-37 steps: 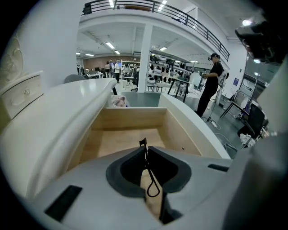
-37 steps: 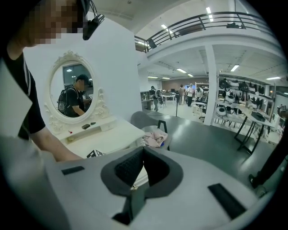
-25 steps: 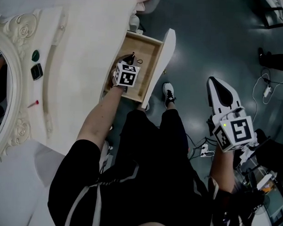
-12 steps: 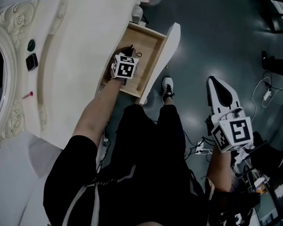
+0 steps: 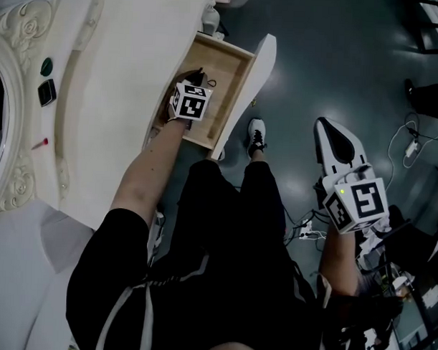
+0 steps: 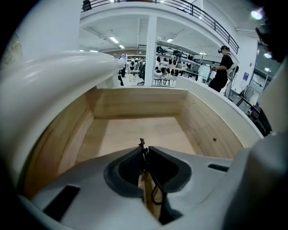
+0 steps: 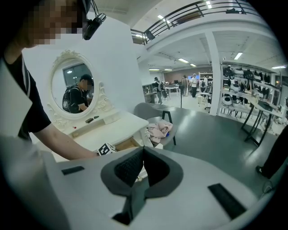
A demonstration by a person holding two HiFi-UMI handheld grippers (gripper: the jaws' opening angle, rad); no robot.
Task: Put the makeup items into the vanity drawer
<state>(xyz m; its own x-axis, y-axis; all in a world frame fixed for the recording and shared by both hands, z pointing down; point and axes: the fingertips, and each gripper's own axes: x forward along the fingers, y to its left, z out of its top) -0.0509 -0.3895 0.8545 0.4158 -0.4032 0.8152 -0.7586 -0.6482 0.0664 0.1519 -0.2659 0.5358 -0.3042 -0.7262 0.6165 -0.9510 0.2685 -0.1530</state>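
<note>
Dark glossy flooring (image 5: 330, 60) lay beneath a white vanity table (image 5: 129, 81) that carried a carved oval mirror (image 7: 72, 90).

A thin black wire-like makeup item (image 6: 153, 174), with a small loop at its near end, sat pinched in the left gripper (image 6: 143, 150). Its short tip poked out just past the jaw tips. Those jaws stood almost together, clenched on the wire. It hung inside the pulled-out pale wooden drawer (image 6: 135, 132), which had a white front, above the bare bottom board. Whether it touched the board could not be told.

In the head view the left gripper's marker cube (image 5: 191, 103) sat over the drawer's near side, with the person's bare forearm (image 5: 151, 172) running back from it. Well apart, by the mirror's foot on the vanity top, lay a round dark-green piece (image 5: 47, 66), a black rectangular case (image 5: 47, 93) and a small red piece (image 5: 39, 143). Beyond the table's far end stood a grey chair (image 7: 150, 114) with a pink cloth (image 7: 159, 129) on its seat.

The right gripper (image 7: 144, 152) was held over the floor, far from the drawer. Its jaws were pressed together with nothing between them.

Compared with a second earlier, the table and drawer sat a little higher and further left in the head view. The left gripper remained in the drawer, still clamped on the wire, and the right one kept its pose.
</note>
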